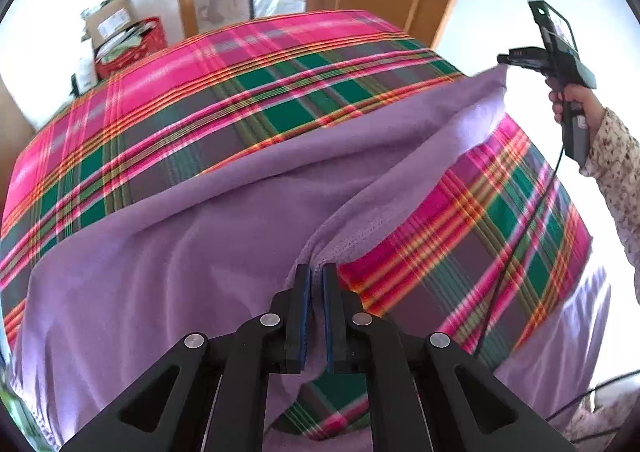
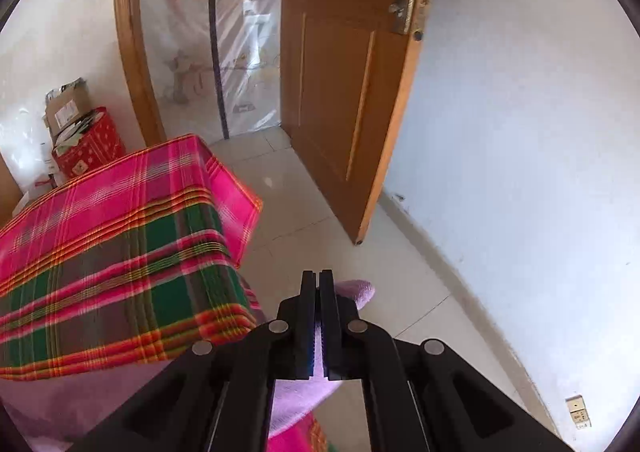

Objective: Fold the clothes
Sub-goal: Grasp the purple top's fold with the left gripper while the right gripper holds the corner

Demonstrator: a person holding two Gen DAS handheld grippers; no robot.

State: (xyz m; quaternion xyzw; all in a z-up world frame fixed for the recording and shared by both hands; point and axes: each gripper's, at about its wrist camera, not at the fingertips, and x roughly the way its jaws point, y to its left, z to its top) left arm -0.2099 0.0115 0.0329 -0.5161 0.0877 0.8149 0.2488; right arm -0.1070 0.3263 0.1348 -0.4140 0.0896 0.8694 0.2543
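Note:
A purple garment (image 1: 224, 220) lies spread over a table covered in pink and green plaid cloth (image 1: 240, 92). My left gripper (image 1: 317, 272) is shut on a bunched hem of the garment near the table's front. A taut fold of the fabric runs from there up to the far right corner, where my right gripper (image 1: 505, 61) holds it, carried by a hand in a floral sleeve (image 1: 616, 160). In the right wrist view my right gripper (image 2: 319, 274) is shut on the purple garment (image 2: 356, 290), which shows between and beyond the fingers, off the table's right edge above the floor.
An open wooden door (image 2: 352, 84) and a doorway with a plastic curtain (image 2: 232, 32) stand behind the table. A red box (image 2: 90, 146) with cardboard packages sits at the back left. Pale floor tiles (image 2: 304, 212) and a white wall (image 2: 520, 172) lie to the right.

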